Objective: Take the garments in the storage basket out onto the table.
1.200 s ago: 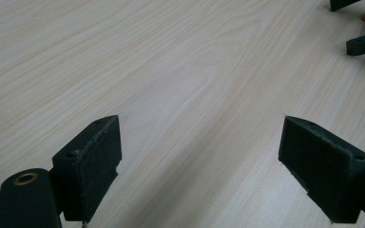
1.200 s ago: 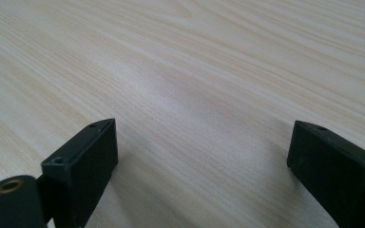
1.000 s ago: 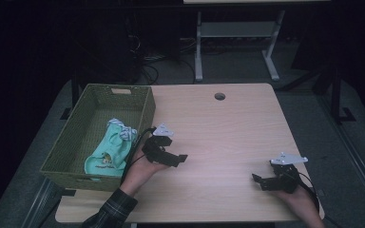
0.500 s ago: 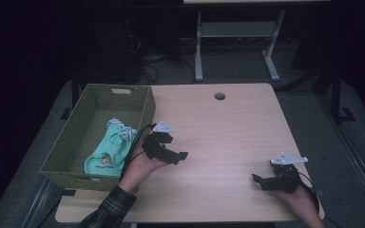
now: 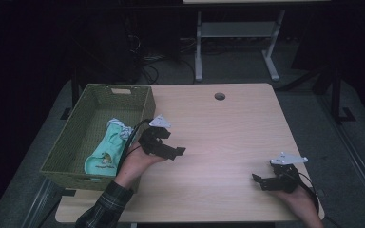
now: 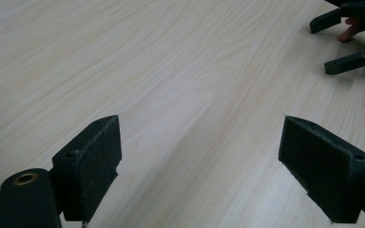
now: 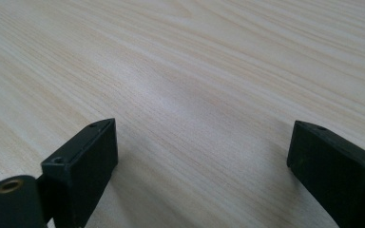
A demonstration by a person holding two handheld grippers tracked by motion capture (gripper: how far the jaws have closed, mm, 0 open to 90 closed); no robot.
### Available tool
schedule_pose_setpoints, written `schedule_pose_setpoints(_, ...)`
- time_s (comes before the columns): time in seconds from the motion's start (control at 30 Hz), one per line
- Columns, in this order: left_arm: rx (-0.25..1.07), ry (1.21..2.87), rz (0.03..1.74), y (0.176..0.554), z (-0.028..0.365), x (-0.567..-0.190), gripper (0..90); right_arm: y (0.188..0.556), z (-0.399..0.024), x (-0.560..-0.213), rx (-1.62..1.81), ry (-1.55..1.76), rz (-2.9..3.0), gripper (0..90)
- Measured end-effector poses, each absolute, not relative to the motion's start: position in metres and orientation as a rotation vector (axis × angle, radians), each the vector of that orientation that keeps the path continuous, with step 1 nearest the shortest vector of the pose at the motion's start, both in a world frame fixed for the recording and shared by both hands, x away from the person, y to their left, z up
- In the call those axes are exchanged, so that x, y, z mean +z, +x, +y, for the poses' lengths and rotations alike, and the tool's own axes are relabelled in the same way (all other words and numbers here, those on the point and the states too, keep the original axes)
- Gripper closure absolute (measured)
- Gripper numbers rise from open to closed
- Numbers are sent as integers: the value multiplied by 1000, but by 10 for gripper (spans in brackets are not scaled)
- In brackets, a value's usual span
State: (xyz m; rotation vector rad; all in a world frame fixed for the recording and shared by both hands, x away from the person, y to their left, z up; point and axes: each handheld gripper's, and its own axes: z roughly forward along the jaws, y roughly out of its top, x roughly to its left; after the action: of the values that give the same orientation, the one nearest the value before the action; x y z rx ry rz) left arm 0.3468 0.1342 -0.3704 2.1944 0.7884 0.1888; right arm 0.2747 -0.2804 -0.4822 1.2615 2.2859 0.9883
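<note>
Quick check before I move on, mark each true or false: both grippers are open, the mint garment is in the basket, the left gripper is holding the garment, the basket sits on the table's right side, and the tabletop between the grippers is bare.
1. Both grippers are open. True: the left gripper and right gripper both hold their fingers wide apart.
2. The mint garment lies in the basket. True.
3. The left gripper holds the garment. False: it holds nothing, over bare wood.
4. The basket sits at the table's right. False: it is at the table's left edge.
5. The tabletop between the grippers is bare. True.
</note>
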Motion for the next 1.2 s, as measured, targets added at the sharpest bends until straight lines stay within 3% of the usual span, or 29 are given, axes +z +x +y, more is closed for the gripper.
schedule_pose_setpoints(1.2,261,2146,821,357,181,-342,138,275,-280,-482,988,1263,2286,94)
